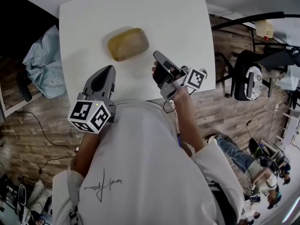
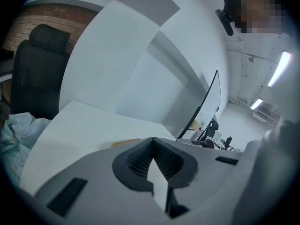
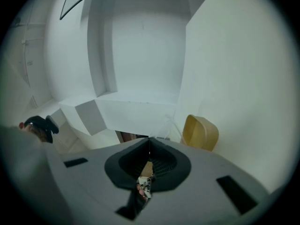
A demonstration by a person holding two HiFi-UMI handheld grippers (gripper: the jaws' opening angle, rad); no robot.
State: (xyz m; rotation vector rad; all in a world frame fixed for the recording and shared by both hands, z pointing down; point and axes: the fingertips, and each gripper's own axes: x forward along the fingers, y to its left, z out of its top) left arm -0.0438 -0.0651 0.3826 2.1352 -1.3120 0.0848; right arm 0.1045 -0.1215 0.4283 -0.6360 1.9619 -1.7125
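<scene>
A tan, rounded rectangular tub (image 1: pixel 128 44) rests on the white table (image 1: pixel 183 22), near its middle. My left gripper (image 1: pixel 110 69) hovers over the table's near edge, just short and left of the tub, jaws shut with nothing between them. In the left gripper view only a thin tan sliver of the tub (image 2: pixel 125 143) shows above the shut left gripper (image 2: pixel 152 139). My right gripper (image 1: pixel 156 55) is to the tub's right, also shut and empty. The right gripper view shows the tub (image 3: pixel 200 132) beyond and right of the closed right gripper (image 3: pixel 149 138).
A light blue bundle of cloth (image 1: pixel 44 64) lies left of the table beside a black office chair (image 2: pixel 35 74). Another chair (image 1: pixel 248 81) stands to the right on the wooden floor (image 1: pixel 28 139). Cables trail on the floor at left. White walls rise behind the table.
</scene>
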